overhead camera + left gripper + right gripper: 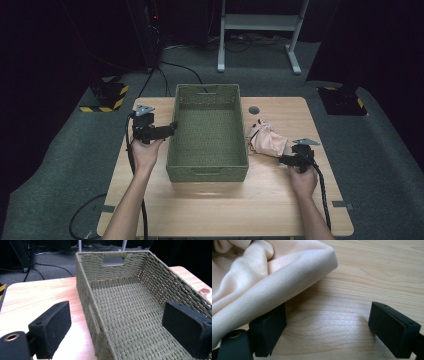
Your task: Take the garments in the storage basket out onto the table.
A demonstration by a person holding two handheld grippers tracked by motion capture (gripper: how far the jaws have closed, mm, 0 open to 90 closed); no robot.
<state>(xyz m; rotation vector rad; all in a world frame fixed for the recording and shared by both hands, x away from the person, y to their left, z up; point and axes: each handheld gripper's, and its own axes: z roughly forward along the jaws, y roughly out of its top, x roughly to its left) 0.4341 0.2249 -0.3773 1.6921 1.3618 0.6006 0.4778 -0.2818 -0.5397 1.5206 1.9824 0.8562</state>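
The basket (pixel 130 315) straddled by the left gripper's (pixel 117 325) matt black jaws is woven of rough olive cord. Under the right gripper (pixel 327 330), the table (pixel 367 277) is pale wood-grain with a soft sheen. The cloth (pixel 262 277) draped over its one jaw is smooth, fine-ribbed peach fabric.

Dark room, grey carpet floor (pixel 60 165), white metal stand (pixel 260 30), perhaps black curtains behind

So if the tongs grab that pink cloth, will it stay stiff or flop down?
Probably flop: the pink cloth lies crumpled in soft folds on the table. It looks thin, so likely light. Its woven surface seems matte, so the open right tongs beside it shouldn't slip much.
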